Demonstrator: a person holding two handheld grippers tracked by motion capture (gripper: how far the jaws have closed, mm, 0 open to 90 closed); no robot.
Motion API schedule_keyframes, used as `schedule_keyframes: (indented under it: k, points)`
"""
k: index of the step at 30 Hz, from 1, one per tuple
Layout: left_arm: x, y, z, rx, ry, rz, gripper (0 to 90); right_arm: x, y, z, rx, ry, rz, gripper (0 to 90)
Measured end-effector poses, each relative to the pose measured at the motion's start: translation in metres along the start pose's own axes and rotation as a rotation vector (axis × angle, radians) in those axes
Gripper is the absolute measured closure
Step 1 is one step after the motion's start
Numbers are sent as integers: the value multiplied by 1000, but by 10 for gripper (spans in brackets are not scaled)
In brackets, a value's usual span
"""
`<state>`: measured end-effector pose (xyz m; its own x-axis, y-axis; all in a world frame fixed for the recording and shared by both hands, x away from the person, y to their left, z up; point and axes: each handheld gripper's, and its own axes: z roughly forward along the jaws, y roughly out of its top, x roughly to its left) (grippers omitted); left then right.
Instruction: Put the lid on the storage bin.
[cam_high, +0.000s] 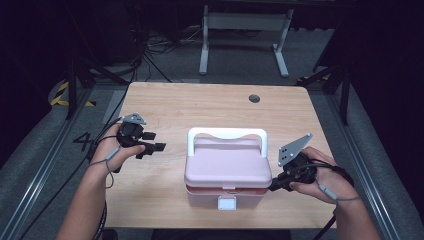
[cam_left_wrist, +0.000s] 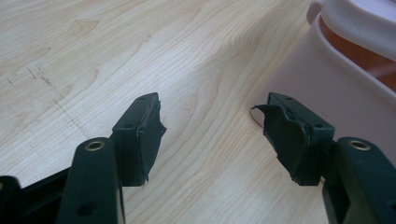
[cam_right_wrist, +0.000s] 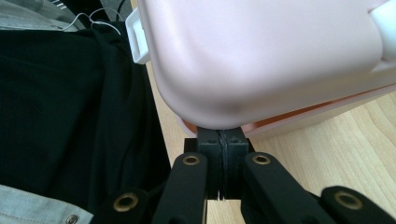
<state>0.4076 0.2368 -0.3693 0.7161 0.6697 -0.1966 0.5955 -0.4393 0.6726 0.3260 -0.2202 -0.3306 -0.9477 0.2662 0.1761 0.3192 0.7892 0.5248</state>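
A pink lunch box (cam_high: 227, 167) with a white handle (cam_high: 227, 132) and a white front latch (cam_high: 226, 203) stands on the wooden table (cam_high: 200, 105). Its lid sits slightly raised, showing an orange gap. My left gripper (cam_high: 156, 141) hovers open to the left of the box, apart from it. In the left gripper view its jaws (cam_left_wrist: 210, 121) stand wide over bare wood, with the box wall (cam_left_wrist: 327, 84) at the right. My right gripper (cam_high: 272, 186) is shut, its tips (cam_right_wrist: 220, 137) tucked against the box (cam_right_wrist: 261, 56) under the lid's front right corner.
A dark round hole (cam_high: 254, 98) lies near the table's far edge. A white table frame (cam_high: 245, 22) and cables stand on the floor beyond. The person's dark clothing (cam_right_wrist: 70, 93) hangs beside the table's near edge.
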Motion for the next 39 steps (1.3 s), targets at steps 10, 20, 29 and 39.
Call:
schedule_keyframes:
  k: [10, 20, 29, 39]
  points:
    - [0, 0, 3, 19, -4, 8, 376, 2, 0, 3, 34, 18, -4, 895]
    - [0, -1, 5, 28, -8, 14, 373, 2, -1, 4, 58, 43, -6, 898]
    - [1, -1, 5, 26, -8, 9, 363, 1, -4, 4, 96, 59, 9, 880]
    - [1, -2, 3, 15, -5, 2, 360, 1, -8, -5, 54, 68, 6, 804]
